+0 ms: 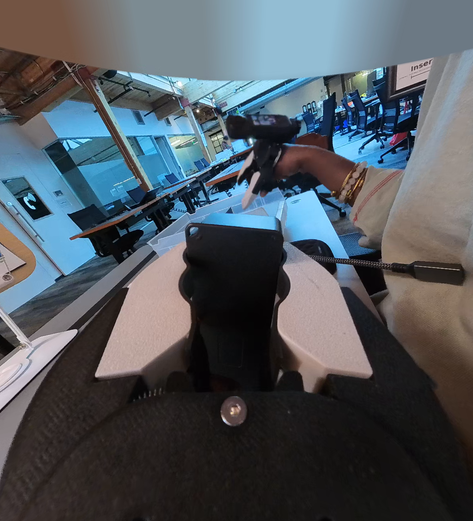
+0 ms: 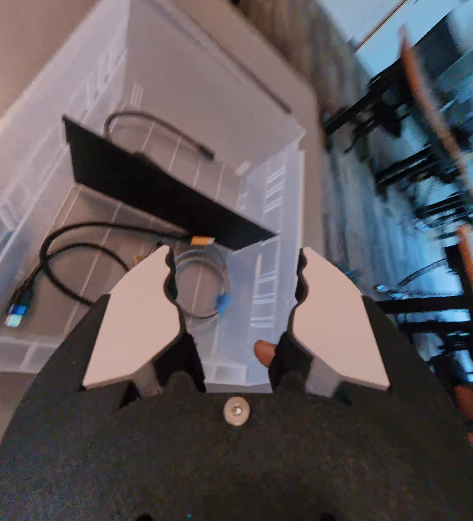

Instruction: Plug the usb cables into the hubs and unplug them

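Black hub (image 1: 234,270) sat clamped in my left fingers (image 1: 173,282); my right fingers (image 2: 173,315), spread empty over the clear bin (image 2: 275,220), needed the coiled cable (image 2: 224,270) at twelve o'clock.

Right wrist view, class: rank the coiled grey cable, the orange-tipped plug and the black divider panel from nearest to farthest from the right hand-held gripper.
From the right hand-held gripper, open above the clear bin:
1. Coiled grey cable, seen between the fingertips, on the bin floor.
2. Orange-tipped plug, just beyond the tips, at the panel's lower edge.
3. Black divider panel, farther back, slanting across the bin.
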`<control>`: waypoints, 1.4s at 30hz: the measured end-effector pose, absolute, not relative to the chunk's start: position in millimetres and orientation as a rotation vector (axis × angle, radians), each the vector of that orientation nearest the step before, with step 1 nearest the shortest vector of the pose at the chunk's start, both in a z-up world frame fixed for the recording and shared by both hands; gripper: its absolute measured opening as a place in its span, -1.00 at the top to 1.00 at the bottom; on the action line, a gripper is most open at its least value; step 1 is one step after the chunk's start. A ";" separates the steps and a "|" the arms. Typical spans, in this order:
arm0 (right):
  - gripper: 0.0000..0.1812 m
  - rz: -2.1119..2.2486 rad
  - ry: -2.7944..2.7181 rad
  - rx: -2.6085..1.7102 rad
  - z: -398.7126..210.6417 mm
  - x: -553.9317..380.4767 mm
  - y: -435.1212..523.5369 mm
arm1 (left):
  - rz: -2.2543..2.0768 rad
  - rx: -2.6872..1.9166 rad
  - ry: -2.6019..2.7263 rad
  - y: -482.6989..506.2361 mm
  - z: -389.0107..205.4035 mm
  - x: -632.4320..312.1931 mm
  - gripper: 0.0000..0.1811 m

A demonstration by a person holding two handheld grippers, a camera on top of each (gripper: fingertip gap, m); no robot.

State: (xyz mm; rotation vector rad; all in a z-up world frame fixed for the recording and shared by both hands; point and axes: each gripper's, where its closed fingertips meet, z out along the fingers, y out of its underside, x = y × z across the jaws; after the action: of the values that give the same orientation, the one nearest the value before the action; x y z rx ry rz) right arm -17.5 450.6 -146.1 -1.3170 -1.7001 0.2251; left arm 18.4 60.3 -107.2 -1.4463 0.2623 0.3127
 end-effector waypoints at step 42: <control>0.82 1.720 -2.084 0.406 -125.3 30.9 38.4 | 0.508 -1.450 0.376 65.9 -102.2 28.9 0.01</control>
State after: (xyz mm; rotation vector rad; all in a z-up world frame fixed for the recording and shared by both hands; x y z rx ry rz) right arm 30.9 38.4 -125.3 0.4063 -2.0843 1.7205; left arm 28.9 65.9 -102.2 -1.4496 0.3756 0.5078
